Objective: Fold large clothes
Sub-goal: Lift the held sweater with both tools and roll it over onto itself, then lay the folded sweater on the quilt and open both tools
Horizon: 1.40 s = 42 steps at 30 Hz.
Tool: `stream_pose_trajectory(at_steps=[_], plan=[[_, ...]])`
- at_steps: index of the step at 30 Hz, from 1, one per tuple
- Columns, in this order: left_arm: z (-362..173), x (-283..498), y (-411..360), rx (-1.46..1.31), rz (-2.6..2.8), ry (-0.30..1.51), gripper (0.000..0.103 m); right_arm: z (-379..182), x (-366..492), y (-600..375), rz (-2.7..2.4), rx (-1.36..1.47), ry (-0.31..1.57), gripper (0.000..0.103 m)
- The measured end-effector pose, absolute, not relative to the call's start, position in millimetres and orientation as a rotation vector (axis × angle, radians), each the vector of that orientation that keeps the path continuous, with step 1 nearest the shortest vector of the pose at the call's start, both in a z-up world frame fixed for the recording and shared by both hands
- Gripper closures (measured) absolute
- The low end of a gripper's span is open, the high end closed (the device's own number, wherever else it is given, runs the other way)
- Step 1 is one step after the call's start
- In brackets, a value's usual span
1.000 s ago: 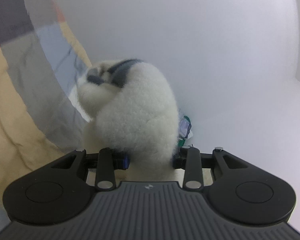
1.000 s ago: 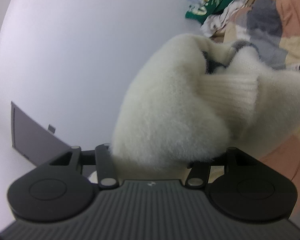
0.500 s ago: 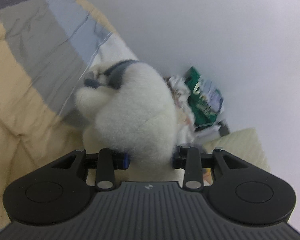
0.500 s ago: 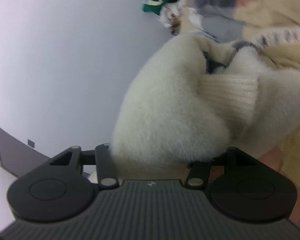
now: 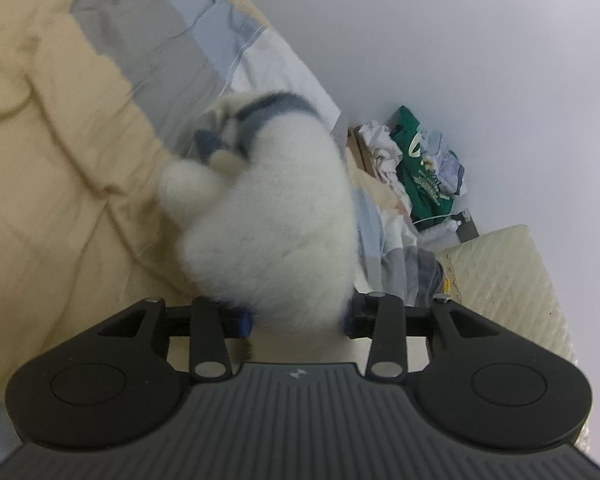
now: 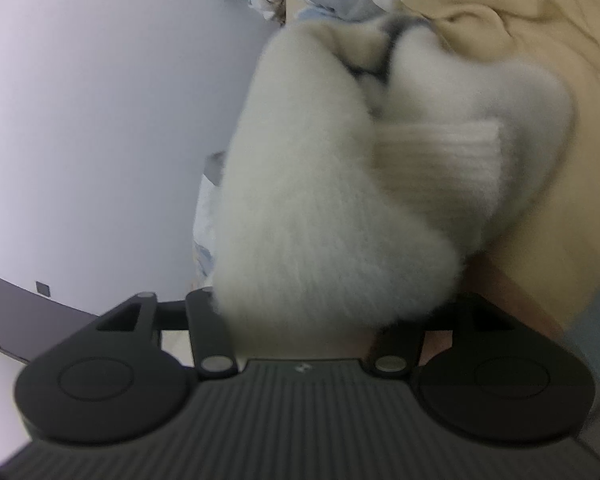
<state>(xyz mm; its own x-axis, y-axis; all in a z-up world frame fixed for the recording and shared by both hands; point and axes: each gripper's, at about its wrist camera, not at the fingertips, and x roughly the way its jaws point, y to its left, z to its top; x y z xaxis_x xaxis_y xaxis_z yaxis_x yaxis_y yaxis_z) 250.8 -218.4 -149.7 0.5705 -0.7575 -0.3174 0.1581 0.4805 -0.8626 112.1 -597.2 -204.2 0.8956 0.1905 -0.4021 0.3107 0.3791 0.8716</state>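
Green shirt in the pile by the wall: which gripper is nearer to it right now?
Left, probably. The green shirt sits mid-frame beyond the left gripper; from the right gripper it is tiny at the top edge. Both clamp the fluffy white garment.

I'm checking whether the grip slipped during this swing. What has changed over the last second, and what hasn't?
Both cameras swung from the blank wall toward the bed: the patchwork quilt fills more of each view, and the green shirt pile came into the left view. Unchanged: left gripper and right gripper stay shut on the fluffy white garment, bunched the same.
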Motion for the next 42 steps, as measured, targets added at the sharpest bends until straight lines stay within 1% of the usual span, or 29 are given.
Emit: stream_pose_trajectory(at_steps=[4,6,9,12,19,24,32,36,42], plan=[[-142.3,247.5,-219.0,-0.823,-0.637,0.81,0.049,-203.4,110.5,-600.0,-0.067,1.206,0.5,0.043],[-137.2,240.4,-215.6,-0.822,-0.639,0.821,0.041,-202.5,106.1,-601.8,-0.075,1.239,0.524,0.043],[-128.0,224.3,-212.3,-0.754,-0.622,0.841,0.04,-195.7,96.0,-601.3,-0.112,1.263,0.58,0.04],[-121.1,206.8,-204.3,-0.685,-0.617,0.846,0.04,-185.8,78.4,-598.9,-0.138,1.265,0.618,0.04],[-79.0,164.2,-174.3,-0.531,-0.582,0.787,0.039,-137.6,41.5,-596.0,-0.189,1.083,0.7,0.041],[-27.4,128.0,-164.2,-0.434,-0.618,0.68,0.039,-86.4,16.7,-579.1,-0.155,0.947,0.632,0.04],[42.1,67.7,-161.3,-0.265,-0.65,0.501,0.039,-2.7,-9.6,-532.9,-0.128,0.635,0.453,0.04],[63.8,39.8,-162.8,-0.202,-0.667,0.438,0.039,21.2,-29.9,-508.5,-0.086,0.523,0.377,0.04],[74.6,-0.5,-161.9,-0.138,-0.686,0.368,0.039,33.4,-55.6,-473.1,-0.05,0.389,0.328,0.04]])
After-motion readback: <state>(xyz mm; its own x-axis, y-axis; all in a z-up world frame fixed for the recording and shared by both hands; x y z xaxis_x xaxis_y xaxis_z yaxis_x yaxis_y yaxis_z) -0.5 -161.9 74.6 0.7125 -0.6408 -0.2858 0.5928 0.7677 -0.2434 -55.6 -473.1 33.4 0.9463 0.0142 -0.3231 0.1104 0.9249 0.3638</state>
